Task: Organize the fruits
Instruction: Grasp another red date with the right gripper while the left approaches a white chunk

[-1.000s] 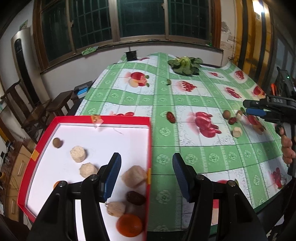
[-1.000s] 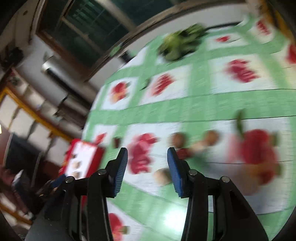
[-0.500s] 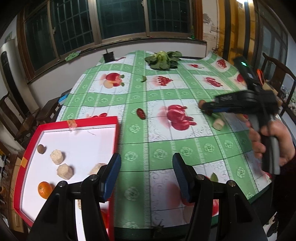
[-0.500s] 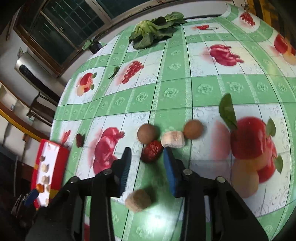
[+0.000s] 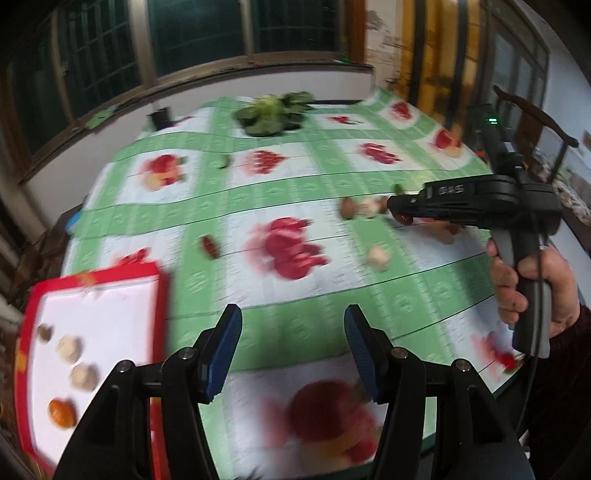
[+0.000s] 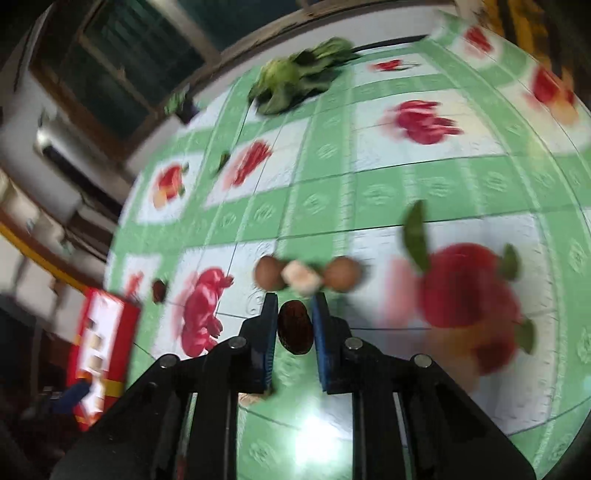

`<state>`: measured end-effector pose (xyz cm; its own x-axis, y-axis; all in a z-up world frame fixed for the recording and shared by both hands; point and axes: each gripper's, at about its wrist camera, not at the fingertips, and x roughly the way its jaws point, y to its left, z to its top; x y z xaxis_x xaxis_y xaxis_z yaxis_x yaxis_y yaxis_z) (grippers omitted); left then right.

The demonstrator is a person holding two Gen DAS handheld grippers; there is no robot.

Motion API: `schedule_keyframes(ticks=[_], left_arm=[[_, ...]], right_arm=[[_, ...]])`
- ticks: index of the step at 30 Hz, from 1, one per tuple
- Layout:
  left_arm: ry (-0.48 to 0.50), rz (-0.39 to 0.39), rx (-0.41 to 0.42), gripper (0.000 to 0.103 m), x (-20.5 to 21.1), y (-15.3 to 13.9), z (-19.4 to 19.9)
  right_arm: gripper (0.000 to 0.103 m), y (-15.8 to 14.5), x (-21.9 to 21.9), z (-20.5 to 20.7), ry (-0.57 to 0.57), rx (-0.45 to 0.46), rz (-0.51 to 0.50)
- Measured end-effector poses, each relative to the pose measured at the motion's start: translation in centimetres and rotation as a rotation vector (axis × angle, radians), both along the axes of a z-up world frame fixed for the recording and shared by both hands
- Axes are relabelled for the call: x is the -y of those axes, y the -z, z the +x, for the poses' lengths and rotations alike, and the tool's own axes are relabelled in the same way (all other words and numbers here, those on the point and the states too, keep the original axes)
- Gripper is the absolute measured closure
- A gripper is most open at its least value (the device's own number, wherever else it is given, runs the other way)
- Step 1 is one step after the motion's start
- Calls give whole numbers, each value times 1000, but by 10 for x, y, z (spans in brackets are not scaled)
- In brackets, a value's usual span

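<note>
Item, nearest: my right gripper (image 6: pixel 294 325), jaws drawn narrow and clamped on a dark red date (image 6: pixel 294 328), which sits upright between the blue pads (image 6: pixel 268 325); the jaws have just been closing onto it. Just beyond the fingertips, in a row on the green checked tablecloth (image 6: pixel 369 192): a brown round fruit (image 6: pixel 268 273), a pale cube-shaped piece (image 6: pixel 301 276) touching it, and a second brown round fruit (image 6: pixel 341 275) on the other side. Further left on the cloth, a second dark date (image 6: pixel 159 290), lying alone. Beyond it, at the table's left edge, the red-rimmed tray (image 6: pixel 127 325) with a white floor. Item, my left gripper (image 5: pixel 293 354): jaws standing about half apart, nothing between them, hovering over the cloth beside the tray's right rim. In that tray (image 5: pixel 162 295), seen from the left wrist: an orange (image 5: pixel 62 412), two pale round pieces (image 5: pixel 84 376), and one small brown piece (image 5: pixel 44 331). On the open cloth, mid-distance: another pale piece (image 5: pixel 377 255), well apart from the rest. My right hand (image 5: pixel 532 284) grips its tool's handle at the right. Farthest: a leafy green vegetable (image 5: pixel 273 112) at the table's far edge, below the dark windows (image 5: pixel 199 33).
</note>
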<state>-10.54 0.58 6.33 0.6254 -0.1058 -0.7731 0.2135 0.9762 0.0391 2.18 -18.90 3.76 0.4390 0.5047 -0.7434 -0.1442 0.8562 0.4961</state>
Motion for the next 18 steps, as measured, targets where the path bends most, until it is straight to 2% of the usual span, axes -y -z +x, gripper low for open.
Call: schedule_keyframes(ticks=[5,7,14,15,16,18], left_arm=[[38,-22,-53,45,36,14,33],[29,-33,-76,45,50,21,47],[40,-14,-89,46,75,40,69],[36,-4,-95,48,77,45,71],[34,2,-105,57,77,49,73],[49,-10,-125,69,78,54,76]], right_arm=[[83,-3,62,-16,95,16,119],[83,-5,73,-22,116,30,141],[83,-10,70,-23,129,65,155],[83,-10,70,-22,126,68,157],[83,-10,69,-22,126,69,160],[83,-10,71,-22,130,70,159]])
